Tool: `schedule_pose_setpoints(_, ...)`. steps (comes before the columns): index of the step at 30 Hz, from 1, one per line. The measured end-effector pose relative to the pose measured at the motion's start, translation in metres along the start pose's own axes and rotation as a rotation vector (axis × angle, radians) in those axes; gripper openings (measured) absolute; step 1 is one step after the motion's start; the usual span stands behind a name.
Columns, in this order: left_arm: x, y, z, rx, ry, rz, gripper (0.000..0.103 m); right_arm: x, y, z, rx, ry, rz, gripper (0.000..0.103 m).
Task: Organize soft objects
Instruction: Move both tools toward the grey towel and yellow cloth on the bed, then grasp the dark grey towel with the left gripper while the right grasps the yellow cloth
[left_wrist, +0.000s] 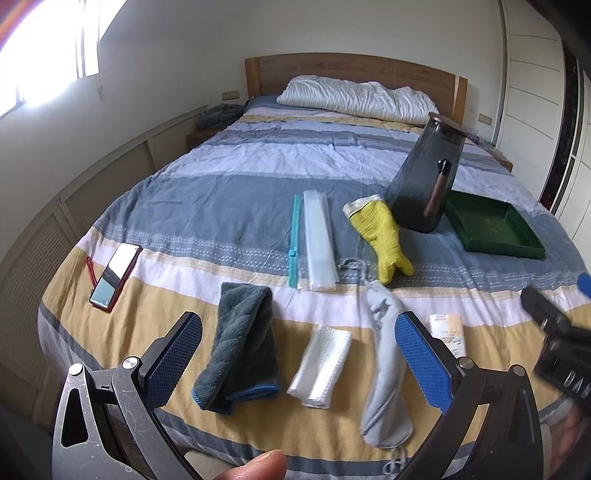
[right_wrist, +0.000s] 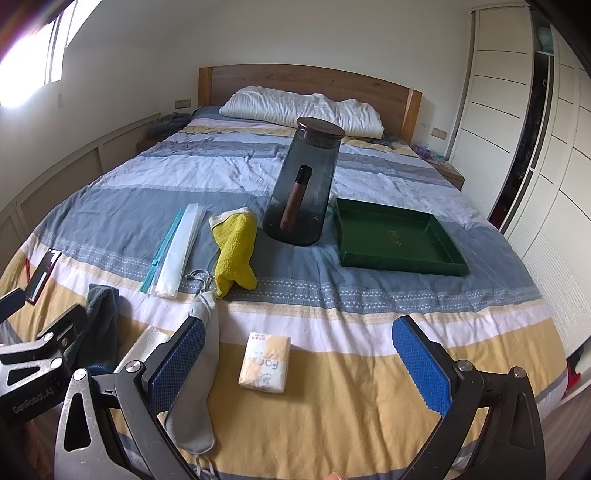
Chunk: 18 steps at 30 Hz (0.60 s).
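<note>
Soft objects lie scattered over the near half of the bed (left_wrist: 229, 206), and as far as we can judge nothing has been sorted yet. Close to the near edge we see a dark grey towel (left_wrist: 242, 347), a folded white cloth (left_wrist: 321, 363) and a pale grey glove (left_wrist: 386, 373) side by side but apart; a yellow mitt (left_wrist: 380, 236) sits further in, just beside a clear zip bag (left_wrist: 316, 240). A tissue pack (right_wrist: 265, 363) rests near the near edge, to the right of the grey glove. The green tray (right_wrist: 399, 236) towards the right edge holds nothing, so we judge it the likely destination, with every piece left to move.

Our left gripper (left_wrist: 295, 354) is spread wide above the towel and cloth, holding nothing. Our right gripper (right_wrist: 299, 363) is likewise spread and empty, over the tissue pack.

A tall smoky jar (right_wrist: 304, 184) stands beside the tray; what the brown stick inside it is we cannot tell. The left gripper's finger covers part of the tissue pack in the left view, and a phone (left_wrist: 114, 277) lies by the left edge.
</note>
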<state>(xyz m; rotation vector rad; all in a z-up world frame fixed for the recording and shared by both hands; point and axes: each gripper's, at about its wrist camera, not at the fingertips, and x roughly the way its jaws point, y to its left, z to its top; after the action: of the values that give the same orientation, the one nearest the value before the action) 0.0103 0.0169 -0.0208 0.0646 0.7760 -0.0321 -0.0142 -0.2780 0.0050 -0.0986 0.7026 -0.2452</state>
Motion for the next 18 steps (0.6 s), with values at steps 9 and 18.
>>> schedule_pose_setpoints(9,0.022,0.020,-0.004,-0.020,0.043,0.022,0.102,0.030,0.008,0.018,-0.003,0.017,-0.011,0.103)
schedule_pose_setpoints(18,0.049,0.031,-0.008,-0.018,0.089,0.017,0.102,0.060,0.021,0.027,-0.020,0.046,-0.009,0.103)
